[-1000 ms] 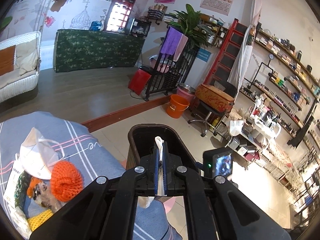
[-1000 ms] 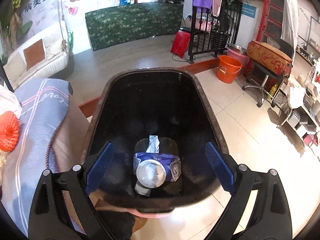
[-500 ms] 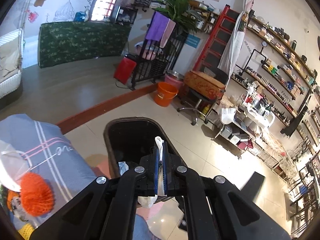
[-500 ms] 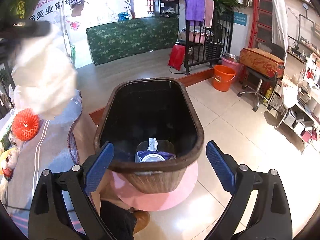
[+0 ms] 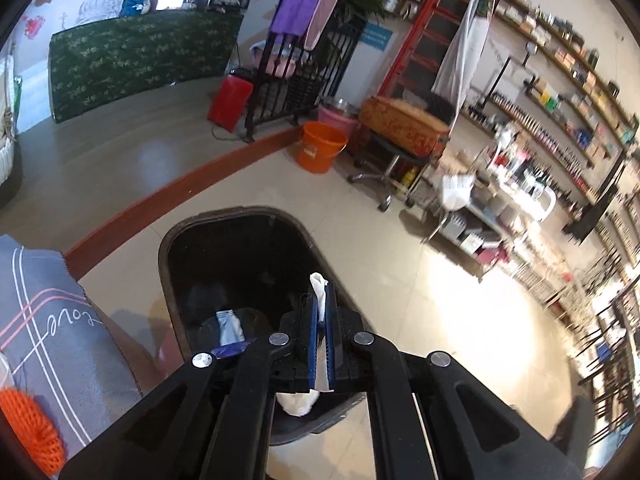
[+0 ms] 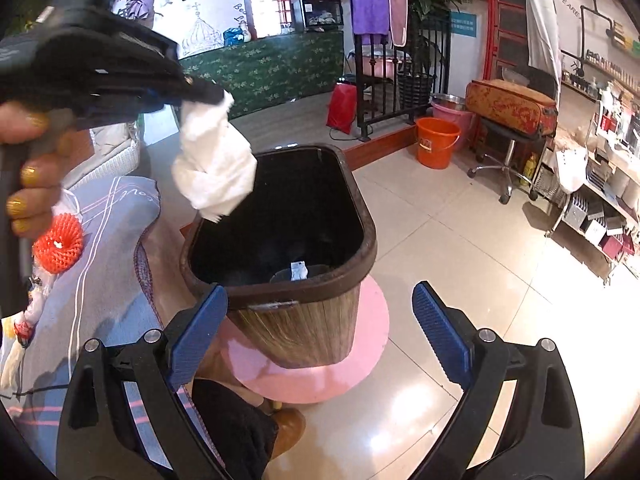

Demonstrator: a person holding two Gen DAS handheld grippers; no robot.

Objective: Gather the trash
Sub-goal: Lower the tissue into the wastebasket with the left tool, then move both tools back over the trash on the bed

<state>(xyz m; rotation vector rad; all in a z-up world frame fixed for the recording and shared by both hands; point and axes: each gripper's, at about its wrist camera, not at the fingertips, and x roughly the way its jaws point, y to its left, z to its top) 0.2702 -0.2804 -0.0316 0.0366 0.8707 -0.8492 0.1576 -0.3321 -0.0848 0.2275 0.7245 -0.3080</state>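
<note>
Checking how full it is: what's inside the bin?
In the bin, near the bottom, lie a white-and-blue wrapper and a clear container. The near rim and the left gripper hide the rest.

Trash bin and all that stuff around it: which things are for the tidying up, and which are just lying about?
For the job: trash bin; white tissue pinched in the left gripper; orange net ball.
Just lying about: orange bucket; purple towel; swivel stool.
</note>
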